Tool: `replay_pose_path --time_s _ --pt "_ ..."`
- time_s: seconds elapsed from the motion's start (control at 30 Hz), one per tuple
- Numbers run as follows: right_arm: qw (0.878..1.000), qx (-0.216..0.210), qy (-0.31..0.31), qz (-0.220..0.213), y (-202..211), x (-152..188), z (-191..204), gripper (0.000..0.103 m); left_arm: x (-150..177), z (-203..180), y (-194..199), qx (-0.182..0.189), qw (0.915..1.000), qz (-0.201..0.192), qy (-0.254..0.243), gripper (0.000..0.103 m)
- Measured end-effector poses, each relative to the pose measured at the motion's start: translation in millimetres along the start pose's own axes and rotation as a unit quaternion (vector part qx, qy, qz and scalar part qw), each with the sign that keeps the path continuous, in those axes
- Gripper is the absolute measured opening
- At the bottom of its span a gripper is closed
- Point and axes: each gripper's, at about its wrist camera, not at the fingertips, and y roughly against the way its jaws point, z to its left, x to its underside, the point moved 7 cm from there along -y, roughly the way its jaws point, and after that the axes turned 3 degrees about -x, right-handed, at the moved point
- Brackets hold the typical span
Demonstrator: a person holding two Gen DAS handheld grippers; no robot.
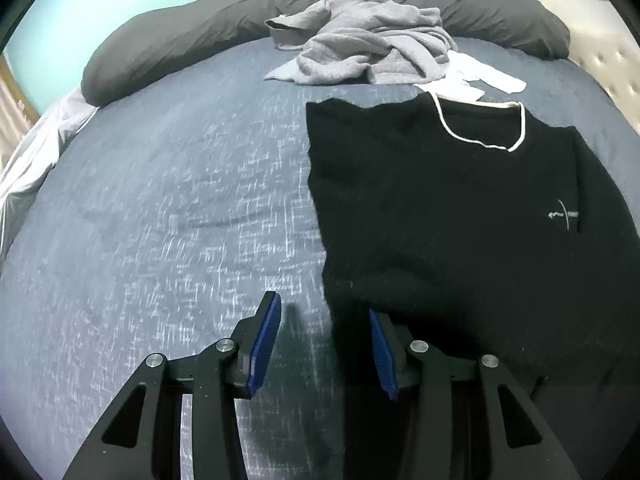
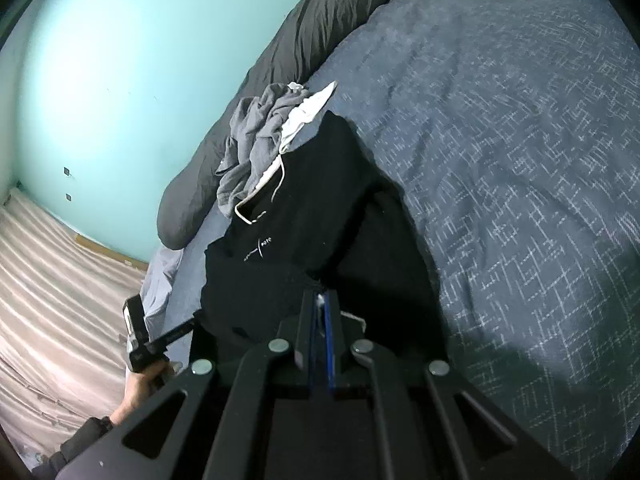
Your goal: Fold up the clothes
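Blue pads of your left hand-held gripper (image 1: 324, 344) stand part open over the bed (image 1: 180, 200), nothing between them, just beside the near hem of the black top (image 1: 440, 208). Your right hand-held gripper (image 2: 320, 320) is clamped tight on that top's near edge. Judged step: gathering the hem; next, close the left on its corner, then lift both evenly

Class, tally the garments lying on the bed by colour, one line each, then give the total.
Black: 1, black top
Grey: 1, crumpled grey garment
White: 1, white garment
Total: 3
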Motion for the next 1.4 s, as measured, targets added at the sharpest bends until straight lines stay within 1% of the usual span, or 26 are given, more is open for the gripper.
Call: replay_pose_path --time_s 0.1,0.17,0.23,0.3,0.37,0.47,0.57,0.67,0.73,0.77,0.8,0.87,0.93,1.03,1.1,1.2,1.3,1.4 --pt "1.000 -0.001 0.001 0.004 -1.2 1.1 -0.2 0.003 -3.9 7.4 1.4 0.014 0.9997 -0.003 0.020 0.033" --pt "1.000 -0.003 0.005 0.007 -2.7 2.2 2.4 0.003 -3.5 13.8 3.9 0.025 0.9991 -0.005 0.034 0.029" --pt "1.000 -0.006 0.009 0.010 -4.7 3.8 5.5 0.003 -1.5 20.8 6.8 0.032 0.9983 -0.008 0.048 0.029" --pt "1.000 -0.008 0.012 0.015 -7.6 6.2 7.9 0.003 3.8 21.7 5.0 0.026 0.9990 -0.004 0.036 0.029" --pt "1.000 -0.005 0.013 0.019 -10.7 7.7 8.1 0.003 13.7 20.7 -1.4 0.018 0.9997 0.009 0.017 0.030" --pt "1.000 -0.004 0.007 0.021 -13.6 9.0 5.6 0.003 23.0 26.0 -10.5 0.015 0.9994 0.022 0.022 0.031" --pt "1.000 -0.005 0.011 0.027 -16.0 11.5 6.4 0.003 25.7 30.1 -13.5 0.019 0.9990 0.025 0.031 0.031" --pt "0.999 -0.002 0.013 0.029 -17.6 12.5 6.5 0.003 23.6 34.4 -7.5 0.035 0.9982 0.020 0.044 0.031" --pt "1.000 -0.004 0.010 0.029 -17.7 12.0 4.8 0.003 23.9 38.3 -3.9 0.056 0.9964 0.019 0.060 0.031" --pt "1.000 -0.005 0.008 0.029 -17.7 11.9 4.2 0.003 24.4 39.5 -2.0 0.063 0.9958 0.018 0.064 0.033" --pt "1.000 -0.006 0.007 0.029 -18.0 11.8 4.2 0.003 26.2 39.8 -0.4 0.064 0.9960 0.019 0.059 0.035" --pt "1.000 -0.006 0.007 0.030 -18.5 11.8 4.2 0.003 31.0 40.4 2.3 0.057 0.9970 0.025 0.045 0.035" --pt "1.000 -0.006 0.007 0.030 -18.5 12.1 4.2 0.003 34.1 49.7 4.4 0.052 0.9964 0.028 0.060 0.035" --pt "0.999 -0.006 0.006 0.031 -18.2 13.0 4.0 0.003 36.0 66.3 4.8 0.051 0.9931 0.032 0.100 0.035" --pt "0.999 -0.004 0.007 0.032 -18.5 13.2 3.7 0.003 34.9 71.7 6.3 0.057 0.9908 0.029 0.120 0.035" --pt "0.999 -0.001 0.010 0.032 -18.7 14.0 4.1 0.003 28.1 67.4 6.5 0.090 0.9857 0.027 0.140 0.036" --pt "0.999 0.000 0.009 0.033 -18.8 14.7 2.7 0.003 18.3 58.5 4.1 0.103 0.9837 0.022 0.146 0.037" --pt "0.999 0.000 0.007 0.033 -19.3 15.1 1.3 0.003 13.0 51.0 -5.8 0.110 0.9821 0.030 0.150 0.037"
